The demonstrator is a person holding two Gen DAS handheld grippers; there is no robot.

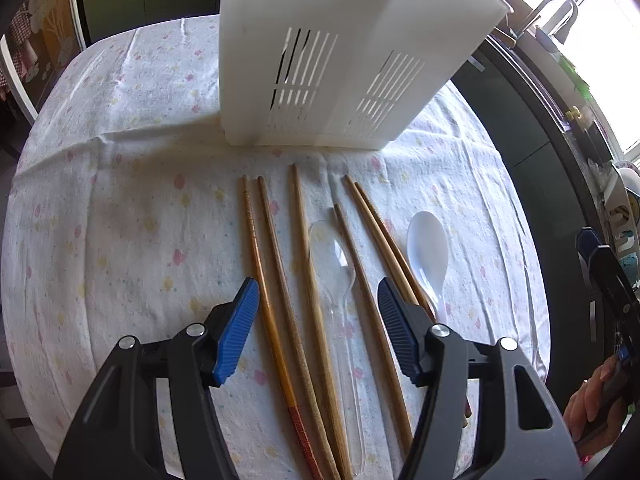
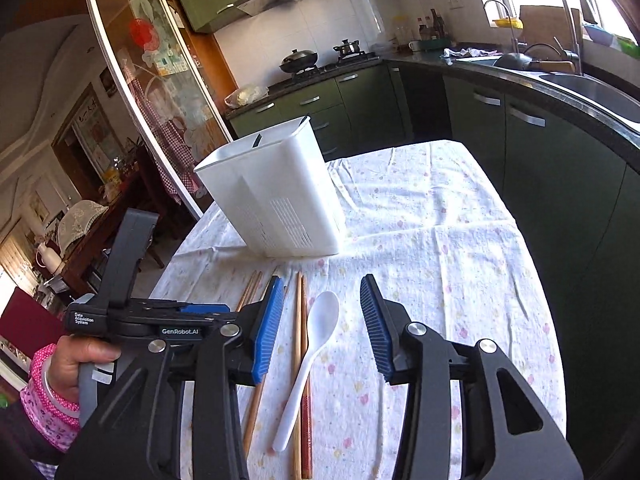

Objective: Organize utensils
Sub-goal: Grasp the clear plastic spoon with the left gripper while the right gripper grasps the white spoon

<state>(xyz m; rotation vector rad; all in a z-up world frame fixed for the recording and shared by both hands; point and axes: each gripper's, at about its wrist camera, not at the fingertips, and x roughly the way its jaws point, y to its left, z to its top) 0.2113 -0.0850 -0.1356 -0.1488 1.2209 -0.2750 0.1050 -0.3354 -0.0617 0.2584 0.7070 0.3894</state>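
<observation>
Now: left hand-held gripper and right hand-held gripper both apart, empty; close squarely on one chopstick, lift into white caddy.

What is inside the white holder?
Through the holder's slots and over its rim, one dark, thin item shows. The walls hide the rest of the inside.

Both grippers: black plastic frames with triangular cut-outs, round silver screw heads at the pivots, ribbed blue pads on the fingers. Left gripper, right gripper. The left unit's body, seen from the right wrist, carries white "GenRobot.AI" and "Data Acquisition System" lettering. Left hand wears a pink floral sleeve and a silver bangle.
</observation>
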